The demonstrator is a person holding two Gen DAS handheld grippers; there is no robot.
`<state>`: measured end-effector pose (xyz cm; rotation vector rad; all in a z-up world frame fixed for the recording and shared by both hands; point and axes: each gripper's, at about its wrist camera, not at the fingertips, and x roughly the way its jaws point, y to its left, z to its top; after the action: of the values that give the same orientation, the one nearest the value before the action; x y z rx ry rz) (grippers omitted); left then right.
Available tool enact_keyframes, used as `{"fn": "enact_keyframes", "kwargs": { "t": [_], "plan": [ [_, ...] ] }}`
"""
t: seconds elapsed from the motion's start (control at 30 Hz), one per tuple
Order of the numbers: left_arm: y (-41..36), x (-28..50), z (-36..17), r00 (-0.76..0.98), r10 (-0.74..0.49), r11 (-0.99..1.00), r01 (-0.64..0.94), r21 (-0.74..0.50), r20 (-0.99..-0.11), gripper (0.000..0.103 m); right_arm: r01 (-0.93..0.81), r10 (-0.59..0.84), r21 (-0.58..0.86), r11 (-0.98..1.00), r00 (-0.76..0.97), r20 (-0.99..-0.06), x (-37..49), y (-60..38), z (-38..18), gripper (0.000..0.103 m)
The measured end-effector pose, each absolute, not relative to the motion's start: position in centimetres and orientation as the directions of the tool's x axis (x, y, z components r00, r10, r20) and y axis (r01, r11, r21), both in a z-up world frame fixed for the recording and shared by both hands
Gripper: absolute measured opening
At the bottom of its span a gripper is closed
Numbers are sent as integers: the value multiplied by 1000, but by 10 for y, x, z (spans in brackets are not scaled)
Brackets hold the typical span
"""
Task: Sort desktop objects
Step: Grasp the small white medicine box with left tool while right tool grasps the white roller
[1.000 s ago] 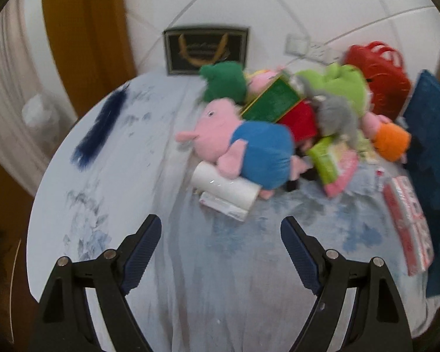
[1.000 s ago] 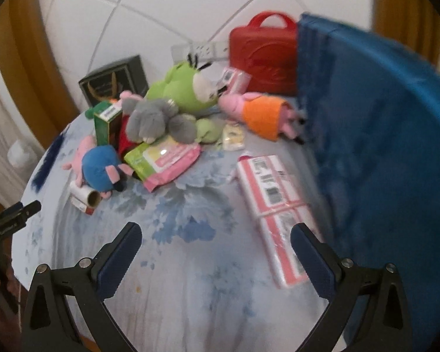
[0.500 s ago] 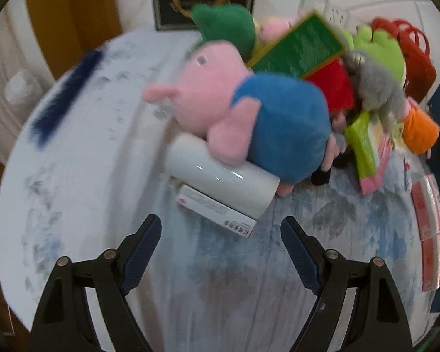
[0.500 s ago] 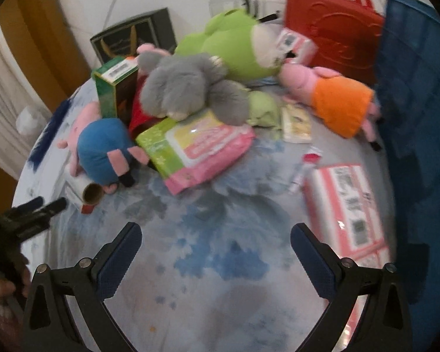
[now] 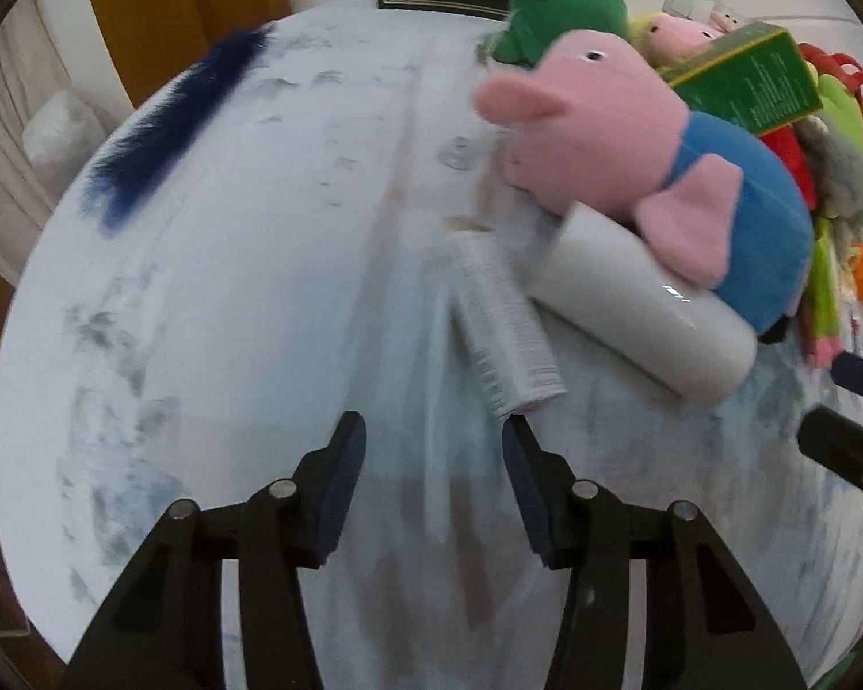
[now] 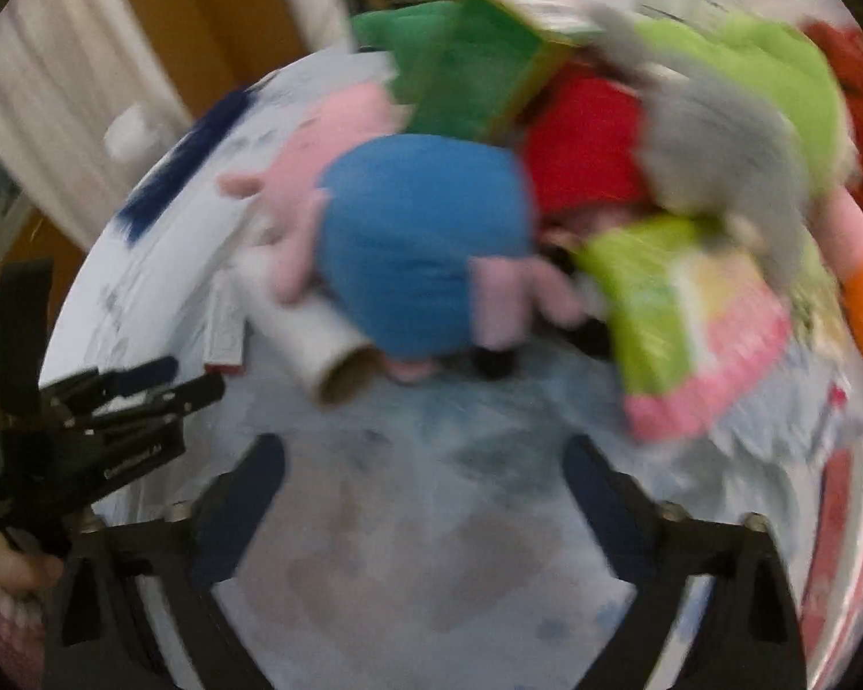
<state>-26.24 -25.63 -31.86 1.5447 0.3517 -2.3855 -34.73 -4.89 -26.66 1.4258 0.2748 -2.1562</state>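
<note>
- The left hand-held gripper (image 5: 431,460) has come down closer to the pale blue-patterned cloth surface (image 5: 230,316) than a second ago; its jaws are closing with nothing between them, released.
- Just beyond its fingertips lies a slim white printed box (image 5: 503,333), touching a glossy white roll on a cardboard core (image 5: 644,322) behind it.
- The right hand-held gripper (image 6: 426,483) has swung in from the blue bin side toward the toy pile; its jaws are narrowing, empty over bare cloth.
- A pink pig plush in a blue shirt (image 5: 690,172) lies across the roll, much larger in view than before.
- Behind it sits a green carton (image 5: 748,80), tilted.
- The near and left edges of the surface are open room.
</note>
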Motion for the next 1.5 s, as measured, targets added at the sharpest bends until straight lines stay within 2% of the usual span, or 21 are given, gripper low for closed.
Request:
{"fn": "enact_keyframes", "kwargs": {
  "t": [0.03, 0.27, 0.43, 0.5, 0.57, 0.6, 0.63, 0.67, 0.73, 0.77, 0.87, 1.0, 1.13, 1.4, 1.5],
  "plan": [
    [-258, -261, -317, -394, -87, -931, 360, -66, -915, 49, 558, -322, 112, -822, -294, -900, -347, -61, -267, 77],
    [-257, -269, -292, -474, -18, -925, 341, -164, -881, 49, 616, -328, 87, -783, -290, -899, -357, -100, -268, 77],
    [-254, -300, -319, -417, -22, -930, 342, -134, -909, 48, 620, -314, 72, -781, -290, -904, -371, -112, -268, 77],
    [-251, -304, -322, -438, -73, -942, 325, -82, -896, 49, 625, -311, 75, -777, -278, -909, -376, -112, -270, 79],
    [-251, -304, -326, -430, -86, -949, 309, -57, -899, 45, 631, -302, 61, -774, -281, -911, -376, -114, -271, 80],
    [-253, -302, -326, -429, -88, -951, 306, -53, -899, 37, 633, -295, 57, -772, -278, -914, -377, -115, -272, 80],
    [-255, -299, -327, -428, -85, -952, 303, -54, -900, 32, 643, -283, 46, -764, -270, -920, -375, -118, -274, 77],
    [-257, -295, -327, -432, -74, -952, 299, -66, -899, 32, 653, -269, 30, -757, -270, -924, -372, -121, -274, 74],
    [-262, -286, -328, -434, -53, -952, 295, -86, -899, 30, 672, -283, 59, -739, -229, -931, -364, -125, -276, 53],
    [-264, -282, -328, -434, -52, -953, 292, -86, -900, 30, 672, -300, 86, -736, -210, -931, -362, -125, -277, 51],
    [-265, -280, -327, -441, -33, -957, 274, -100, -897, 30, 661, -314, 105, -743, -206, -927, -364, -126, -280, 51],
    [-266, -287, -322, -446, -22, -956, 271, -111, -895, 30, 654, -301, 118, -747, -174, -938, -375, -135, -298, 59],
    [-265, -292, -323, -444, 8, -959, 252, -133, -896, 29, 640, -283, 119, -759, -160, -946, -370, -137, -306, 48],
    [-261, -299, -323, -445, -40, -960, 264, -89, -894, 29, 621, -261, 88, -779, -193, -946, -370, -128, -303, 49],
    [-263, -301, -324, -445, -48, -959, 270, -83, -894, 27, 605, -260, 89, -791, -201, -945, -375, -127, -308, 52]
  ]
}}
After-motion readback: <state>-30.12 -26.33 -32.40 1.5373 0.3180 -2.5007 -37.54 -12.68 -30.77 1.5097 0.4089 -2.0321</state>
